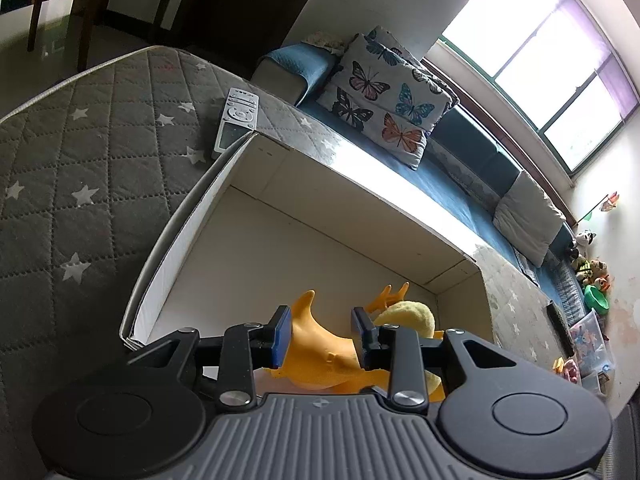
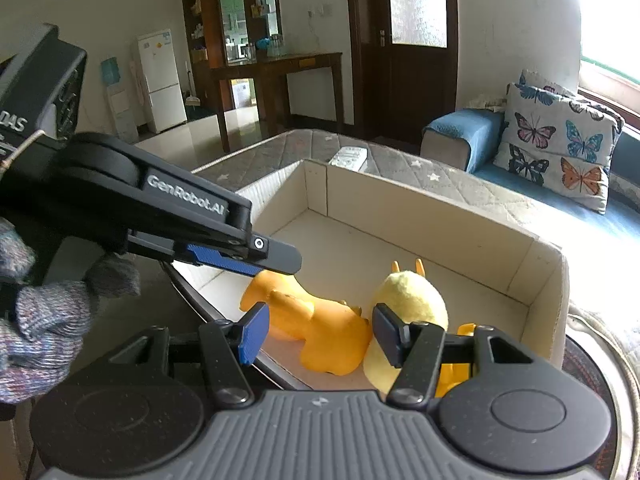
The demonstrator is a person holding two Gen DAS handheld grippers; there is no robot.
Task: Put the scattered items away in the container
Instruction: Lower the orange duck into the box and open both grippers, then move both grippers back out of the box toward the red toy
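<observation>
Your left gripper (image 1: 320, 334) jaws straddle the orange rubber chicken toy (image 1: 316, 344) inside the white cardboard box (image 1: 280, 216), not visibly clamping; your right gripper (image 2: 320, 334) jaws gape. Lifting could drag it back out.

Orange rubber toy (image 1: 320, 356) lower part hidden behind left tool (image 1: 320, 338); contact unclear

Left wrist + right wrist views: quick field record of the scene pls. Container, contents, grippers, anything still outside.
container: open cardboard box on star-quilted mattress
contents: orange rubber toy; yellow plush toy beside it
left gripper: open, jaws either side of the orange toy, over the box
right gripper: open, empty, at the box's near edge
outside box: remote control on the mattress, by the box's far corner
</observation>
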